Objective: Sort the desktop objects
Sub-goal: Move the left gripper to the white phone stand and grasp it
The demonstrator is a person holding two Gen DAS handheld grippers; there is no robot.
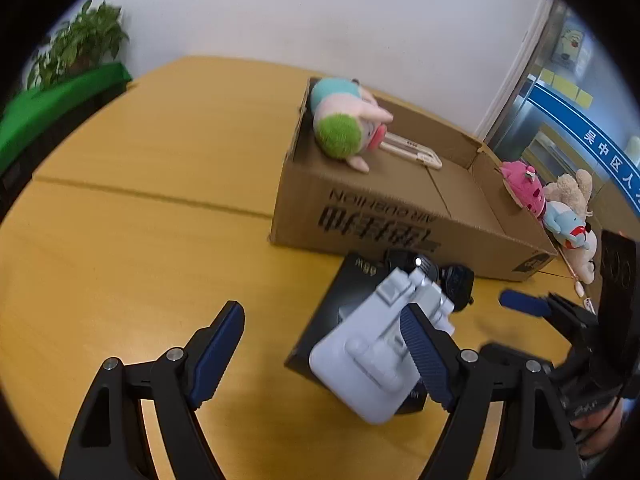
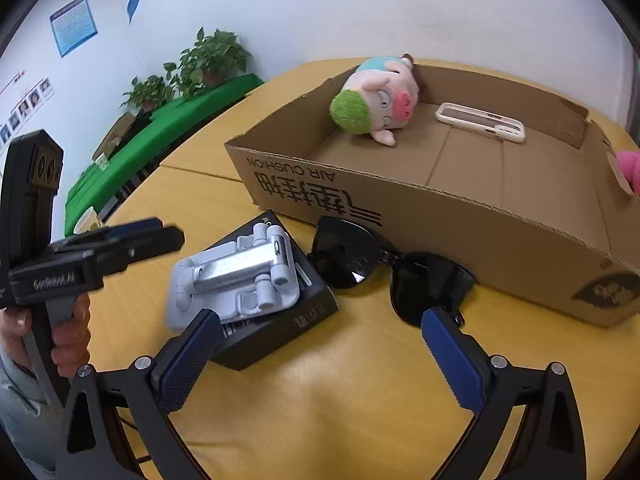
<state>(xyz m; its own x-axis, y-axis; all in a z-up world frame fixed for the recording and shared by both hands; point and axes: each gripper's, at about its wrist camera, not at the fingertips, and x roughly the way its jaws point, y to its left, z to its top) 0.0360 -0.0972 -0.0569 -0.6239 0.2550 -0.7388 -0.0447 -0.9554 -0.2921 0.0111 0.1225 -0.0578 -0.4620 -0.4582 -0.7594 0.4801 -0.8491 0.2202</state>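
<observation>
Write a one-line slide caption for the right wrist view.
Open right gripper hovers before sunglasses and a grey folding stand, cardboard box behind.

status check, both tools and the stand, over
Left tool open, empty. Right tool open, empty. Grey stand on black box, sunglasses beside it.

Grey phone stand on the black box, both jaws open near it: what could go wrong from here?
1. The grey phone stand lies loose on the black box, overhanging its edge; a nudge might tip it off.
2. The sunglasses lie just ahead of the right gripper, so reaching forward could push them against the cardboard box.
</observation>
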